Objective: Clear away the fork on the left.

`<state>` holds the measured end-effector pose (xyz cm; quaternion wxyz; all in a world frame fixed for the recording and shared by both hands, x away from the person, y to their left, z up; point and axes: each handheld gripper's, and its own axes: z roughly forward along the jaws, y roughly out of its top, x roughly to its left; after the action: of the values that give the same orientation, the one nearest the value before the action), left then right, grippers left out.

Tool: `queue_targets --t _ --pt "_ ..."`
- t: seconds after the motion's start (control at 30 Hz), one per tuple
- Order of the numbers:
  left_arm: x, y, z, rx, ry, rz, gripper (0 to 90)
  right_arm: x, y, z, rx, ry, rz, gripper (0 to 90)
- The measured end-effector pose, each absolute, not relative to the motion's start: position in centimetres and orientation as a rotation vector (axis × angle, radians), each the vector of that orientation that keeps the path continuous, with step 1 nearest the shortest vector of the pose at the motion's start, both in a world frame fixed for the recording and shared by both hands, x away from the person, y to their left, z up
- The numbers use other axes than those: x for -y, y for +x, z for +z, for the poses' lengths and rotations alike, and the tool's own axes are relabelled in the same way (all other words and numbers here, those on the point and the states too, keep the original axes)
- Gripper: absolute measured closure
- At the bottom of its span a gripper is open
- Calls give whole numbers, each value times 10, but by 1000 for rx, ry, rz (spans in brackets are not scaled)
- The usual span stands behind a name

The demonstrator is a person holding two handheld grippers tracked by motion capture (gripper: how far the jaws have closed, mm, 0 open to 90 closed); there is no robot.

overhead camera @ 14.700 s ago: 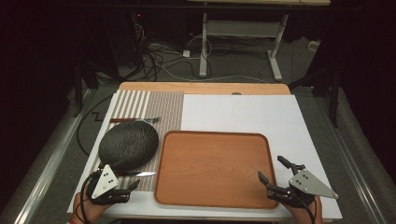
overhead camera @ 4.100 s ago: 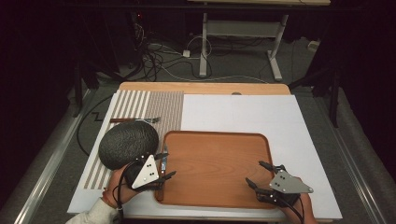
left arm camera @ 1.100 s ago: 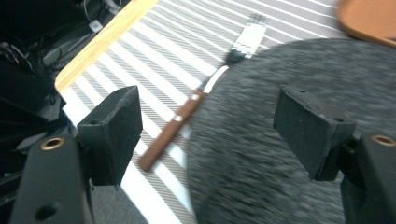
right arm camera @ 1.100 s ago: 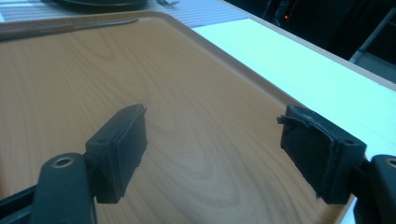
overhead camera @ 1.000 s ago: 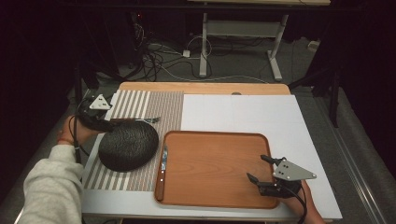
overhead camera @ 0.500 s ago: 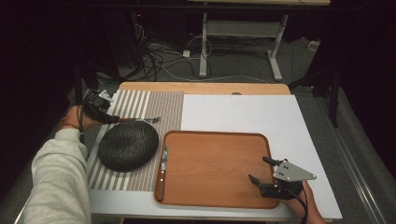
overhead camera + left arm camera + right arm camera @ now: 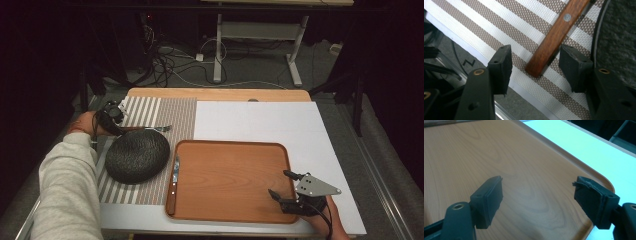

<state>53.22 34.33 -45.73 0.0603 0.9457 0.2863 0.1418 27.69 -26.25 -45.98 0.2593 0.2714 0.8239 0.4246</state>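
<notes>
The wooden-handled fork (image 7: 554,37) is lying on the striped placemat (image 7: 165,112) at the far left of the surface, just beyond the dark round mat (image 7: 137,156). I am bringing my left gripper (image 7: 535,66) over its handle end, fingers closing in but not yet touching. My right gripper (image 7: 537,197) is hovering over the wooden tray's (image 7: 230,175) near right corner, fingers spread on nothing, while a knife (image 7: 173,180) is lying along the tray's left edge.

High view: overhead, facing forward across the table (image 7: 260,117). Gripper views: close, looking down; the right shares the tray (image 7: 230,180) (image 7: 499,157).
</notes>
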Motion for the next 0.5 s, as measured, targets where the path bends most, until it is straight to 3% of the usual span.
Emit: queue_targets --t 0.27,0.5 --pt "-325 548 -454 -802 2935 338 456 264 276 -460 -2235 741 1149 242" --pt "-317 551 -454 -743 2948 302 550 264 276 -461 -2243 746 1142 244"
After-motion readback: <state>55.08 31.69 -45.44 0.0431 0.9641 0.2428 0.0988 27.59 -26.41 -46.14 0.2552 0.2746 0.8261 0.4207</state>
